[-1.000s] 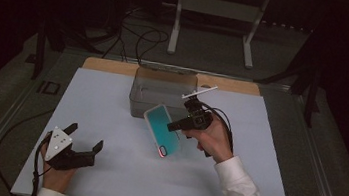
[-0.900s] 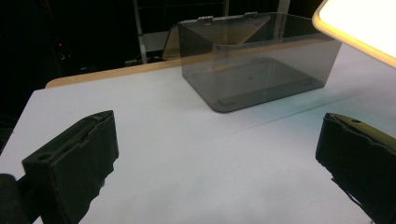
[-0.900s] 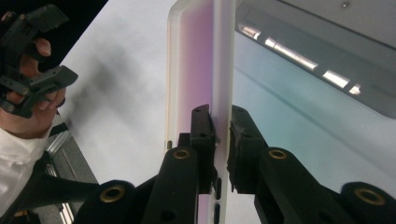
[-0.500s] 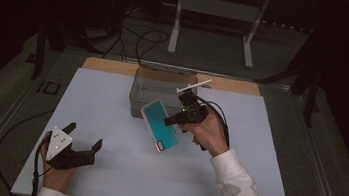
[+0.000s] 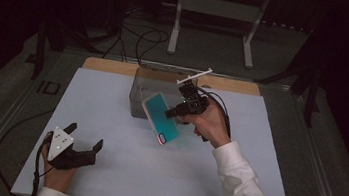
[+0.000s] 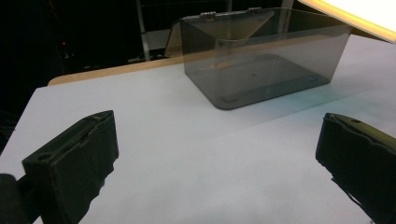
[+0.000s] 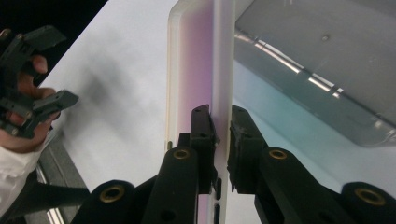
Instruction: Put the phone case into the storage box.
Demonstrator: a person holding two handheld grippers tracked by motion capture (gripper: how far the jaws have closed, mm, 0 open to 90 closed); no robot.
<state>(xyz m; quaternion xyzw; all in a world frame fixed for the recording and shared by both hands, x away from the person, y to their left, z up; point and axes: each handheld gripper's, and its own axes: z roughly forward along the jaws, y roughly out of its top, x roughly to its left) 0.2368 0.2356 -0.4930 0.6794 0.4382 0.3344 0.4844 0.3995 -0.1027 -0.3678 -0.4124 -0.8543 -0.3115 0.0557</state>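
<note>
My right gripper, pinching the flat teal phone case, has carried it closer to the clear grey plastic box; drop-in looks next. Left gripper rests spread.

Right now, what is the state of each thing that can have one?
Phone case: lifted off the table, tilted, gripped at its edge.
Box: open, empty, lid back.
Right gripper: shut on the phone case.
Left gripper: open, holding nothing.
</note>
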